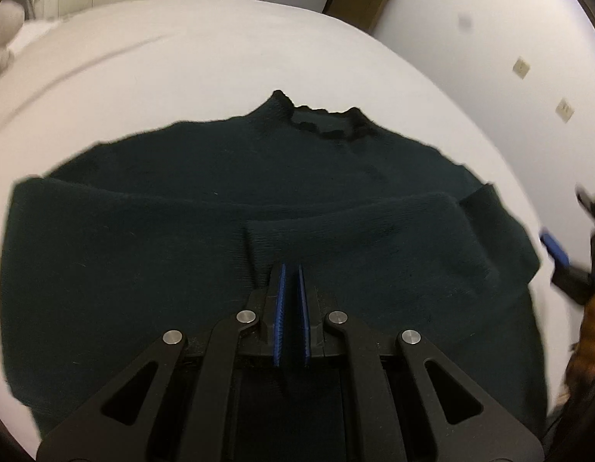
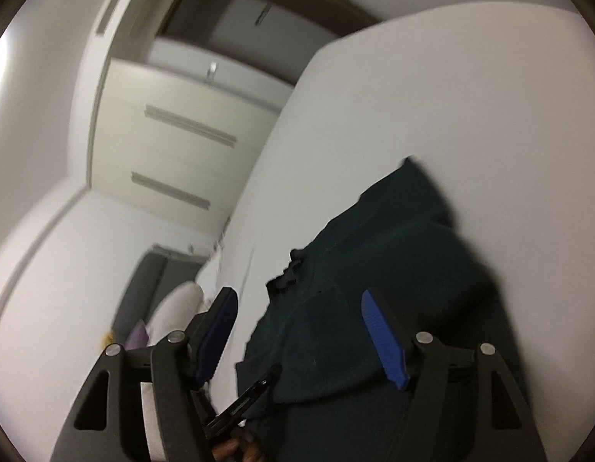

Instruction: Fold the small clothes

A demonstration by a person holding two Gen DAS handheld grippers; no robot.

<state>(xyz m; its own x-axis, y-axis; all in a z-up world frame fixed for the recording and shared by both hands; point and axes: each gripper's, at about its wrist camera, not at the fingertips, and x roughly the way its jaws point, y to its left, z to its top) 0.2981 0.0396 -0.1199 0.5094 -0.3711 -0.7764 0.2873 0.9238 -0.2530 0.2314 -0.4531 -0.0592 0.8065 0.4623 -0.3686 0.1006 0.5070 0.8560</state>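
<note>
A wide white bed (image 1: 220, 57) fills the left wrist view, and on it lies the dark green sweater (image 1: 182, 231), spread flat with its collar (image 1: 320, 123) pointing toward the far edge and its hem toward the near edge. So where are we? By my reading, both sleeves are already in: the left sleeve (image 1: 105, 208) lies folded across the chest from one side, and the right sleeve (image 1: 355, 223) crosses from the other, its cuff ending just beyond the left gripper's tips. That looks like the first stage done. Still to come, I'd say, is folding the body itself, since the sweater stays full length from collar to hem.

Now the tools. The left gripper (image 1: 291, 273) hovers low over the middle of the sweater, its blue pads nearly together, only a thin slit between them; whether a pinch of knit sits in there, I cannot tell. The right gripper (image 2: 297, 331) stands off the sweater's side edge, jaws wide apart, nothing between them, sweater below.

A pale cabinet (image 2: 182, 146) stands beyond the bed.
</note>
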